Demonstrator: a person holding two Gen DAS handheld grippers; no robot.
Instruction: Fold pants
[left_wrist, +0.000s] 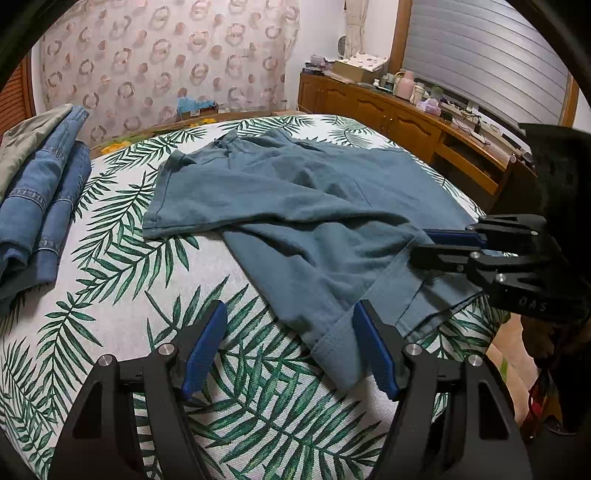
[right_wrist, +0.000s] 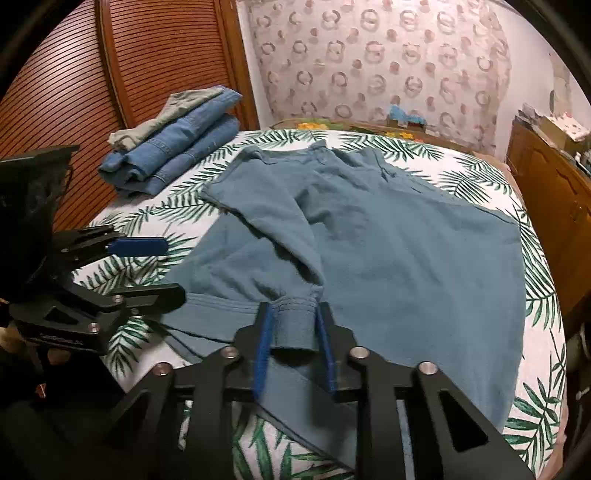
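Blue-grey pants (left_wrist: 295, 206) lie spread and rumpled on a leaf-print bed; they also show in the right wrist view (right_wrist: 406, 251). My left gripper (left_wrist: 290, 314) is open, hovering over the bed at the pants' near corner, its right pad beside the hem. It shows at the left of the right wrist view (right_wrist: 173, 267), open. My right gripper (right_wrist: 291, 314) is shut on a bunched hem of the pants (right_wrist: 293, 325). In the left wrist view it (left_wrist: 421, 245) comes in from the right, over the pants' edge.
A stack of folded denim and a grey garment (left_wrist: 40, 192) lies at the bed's far left, also in the right wrist view (right_wrist: 173, 147). A wooden sideboard (left_wrist: 406, 122) with clutter runs along the right. A wooden slatted door (right_wrist: 74, 92) stands behind the stack.
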